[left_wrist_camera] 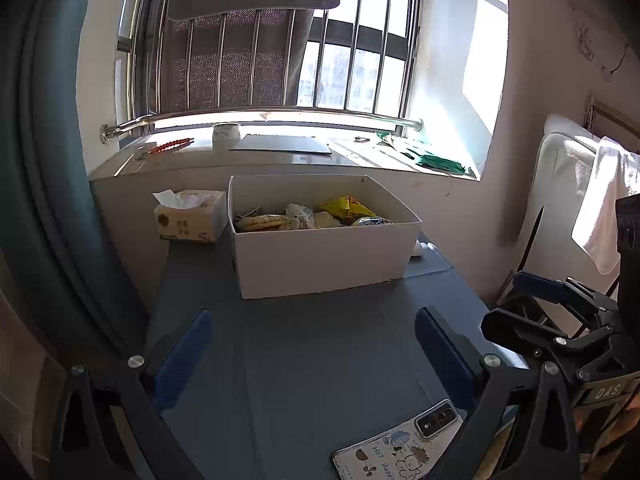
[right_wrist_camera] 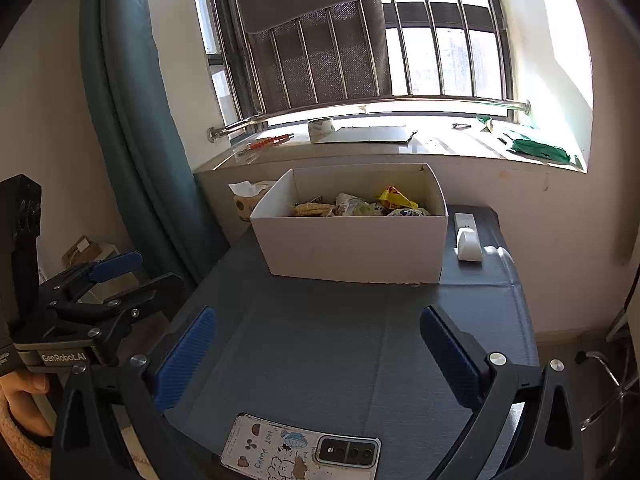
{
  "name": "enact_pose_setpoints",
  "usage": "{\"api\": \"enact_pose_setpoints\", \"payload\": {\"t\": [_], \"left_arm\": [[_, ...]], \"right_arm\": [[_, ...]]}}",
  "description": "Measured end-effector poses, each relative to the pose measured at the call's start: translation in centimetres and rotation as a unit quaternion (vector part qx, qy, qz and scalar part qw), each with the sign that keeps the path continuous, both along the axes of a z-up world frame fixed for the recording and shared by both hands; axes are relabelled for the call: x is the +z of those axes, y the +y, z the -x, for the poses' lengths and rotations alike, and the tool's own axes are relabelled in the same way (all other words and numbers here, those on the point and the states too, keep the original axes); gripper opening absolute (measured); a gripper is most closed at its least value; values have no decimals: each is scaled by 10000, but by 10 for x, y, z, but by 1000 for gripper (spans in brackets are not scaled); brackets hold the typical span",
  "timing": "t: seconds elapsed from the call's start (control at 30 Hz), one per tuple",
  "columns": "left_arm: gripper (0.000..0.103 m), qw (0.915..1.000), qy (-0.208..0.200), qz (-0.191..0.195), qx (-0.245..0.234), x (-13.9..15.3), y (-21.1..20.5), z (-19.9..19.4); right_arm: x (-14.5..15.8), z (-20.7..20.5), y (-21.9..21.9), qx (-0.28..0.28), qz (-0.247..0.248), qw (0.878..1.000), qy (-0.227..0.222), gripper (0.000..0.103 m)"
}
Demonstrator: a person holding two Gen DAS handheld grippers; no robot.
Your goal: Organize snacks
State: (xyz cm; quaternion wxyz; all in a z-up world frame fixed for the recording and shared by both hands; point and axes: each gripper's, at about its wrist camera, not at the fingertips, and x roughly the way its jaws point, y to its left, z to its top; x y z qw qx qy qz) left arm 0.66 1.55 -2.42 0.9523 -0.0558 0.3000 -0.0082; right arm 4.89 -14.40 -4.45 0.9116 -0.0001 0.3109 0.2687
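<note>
Both the left tongs (left_wrist_camera: 314, 354) and right tongs (right_wrist_camera: 318, 350) are held wide apart and empty, with the white cardboard box (left_wrist_camera: 324, 258) of snack packets (left_wrist_camera: 308, 216) seen ahead on the grey tabletop (left_wrist_camera: 304, 344).

Tabletop (right_wrist_camera: 340, 340): dark grey, set against the wall under the window.
Box (right_wrist_camera: 352, 248): white, open-topped, at the far end, snack packets inside.
Tissue pack (left_wrist_camera: 190, 216): far left corner, just beside the box.
White device (right_wrist_camera: 467, 236): right of the box.
Phone (right_wrist_camera: 296, 450): near edge, cartoon case upward.
</note>
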Motion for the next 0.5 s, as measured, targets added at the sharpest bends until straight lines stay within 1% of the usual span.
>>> {"api": "enact_pose_setpoints", "payload": {"t": [0.5], "left_arm": [[103,10000,67,10,0,-2,1,0]], "right_arm": [[-1,1,0,14,-2,10000,15,103]]}}
